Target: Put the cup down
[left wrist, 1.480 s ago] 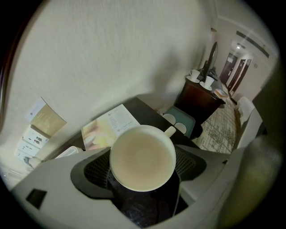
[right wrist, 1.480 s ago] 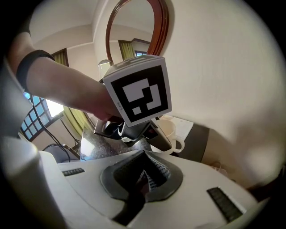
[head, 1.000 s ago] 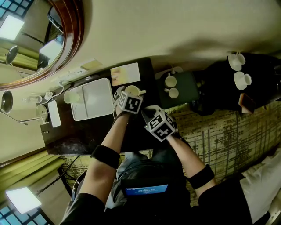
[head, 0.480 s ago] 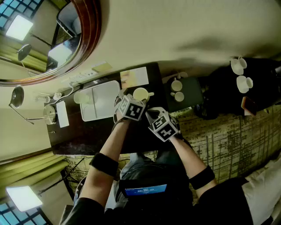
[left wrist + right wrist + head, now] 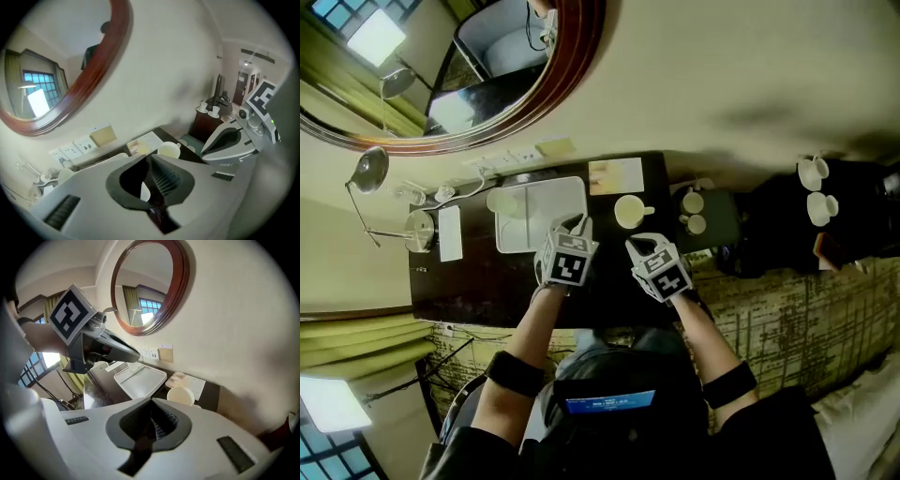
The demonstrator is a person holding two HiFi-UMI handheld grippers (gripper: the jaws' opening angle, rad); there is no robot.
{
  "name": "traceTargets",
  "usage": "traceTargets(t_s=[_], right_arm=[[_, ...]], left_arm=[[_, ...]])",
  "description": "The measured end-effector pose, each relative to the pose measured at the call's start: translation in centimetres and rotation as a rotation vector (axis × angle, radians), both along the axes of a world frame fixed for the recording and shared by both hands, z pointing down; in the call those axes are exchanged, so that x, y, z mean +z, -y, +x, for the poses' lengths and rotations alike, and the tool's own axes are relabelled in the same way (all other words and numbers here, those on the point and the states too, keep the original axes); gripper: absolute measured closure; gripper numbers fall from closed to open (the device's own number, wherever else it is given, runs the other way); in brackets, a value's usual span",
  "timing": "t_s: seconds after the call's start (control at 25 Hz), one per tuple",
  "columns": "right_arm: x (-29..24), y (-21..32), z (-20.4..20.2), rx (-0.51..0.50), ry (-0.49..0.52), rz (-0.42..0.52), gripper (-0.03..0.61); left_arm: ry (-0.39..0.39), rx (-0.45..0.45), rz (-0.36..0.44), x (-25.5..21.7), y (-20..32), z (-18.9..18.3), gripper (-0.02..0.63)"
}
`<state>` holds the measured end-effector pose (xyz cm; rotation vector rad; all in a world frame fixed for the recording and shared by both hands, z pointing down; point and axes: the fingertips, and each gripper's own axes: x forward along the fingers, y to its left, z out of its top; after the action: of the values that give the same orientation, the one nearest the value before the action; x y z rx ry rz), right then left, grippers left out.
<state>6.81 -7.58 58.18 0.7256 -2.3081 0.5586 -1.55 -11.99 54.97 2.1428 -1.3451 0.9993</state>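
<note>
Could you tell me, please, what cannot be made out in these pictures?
Cup: contents, too small in head view; base hidden behind each gripper's body in the gripper views.
Card: print too small or blurred in every view.
Table: partly covered in head view by right gripper and left gripper, whose empty jaws have just been closing.

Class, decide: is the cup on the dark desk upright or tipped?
Upright: the cup rests on its base, round open mouth facing up, handle sideways.
</note>
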Motion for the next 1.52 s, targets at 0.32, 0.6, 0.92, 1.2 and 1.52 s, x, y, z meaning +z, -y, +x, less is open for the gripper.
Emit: traceTargets(t_s=[0.32,0.6,0.92,1.2,1.52], right_arm=[[-0.3,0.2,-2.3,-0.015,-0.026,0.038,0.577],[-2.1,-1.4,-6.9,-0.013,0.043,-0.019,0.577],[-2.7,-2.8,-10.1,-0.048,0.070,-0.017,0.577],[-4.3,-3.0,-11.6,-0.085,0.097,0.011,0.577],[-4.8,-2.9,-11.9,-0.105,0.093,0.019,0.577]], left_arm=[[-0.139,-0.113,0.062,-3.0,-4.2,-7.2,0.614],[-0.212,-0.267,0.171,-3.9,-8.2,-15.7,0.614],[-0.260,-0.436,0.198,-4.1,-12.9,-22.3,0.614],[-0.253,-0.465,0.197,-3.9,-14.6,-23.1,0.614],[-0.280,-0.461,0.183,-4.4,-14.7,-22.1,0.614]])
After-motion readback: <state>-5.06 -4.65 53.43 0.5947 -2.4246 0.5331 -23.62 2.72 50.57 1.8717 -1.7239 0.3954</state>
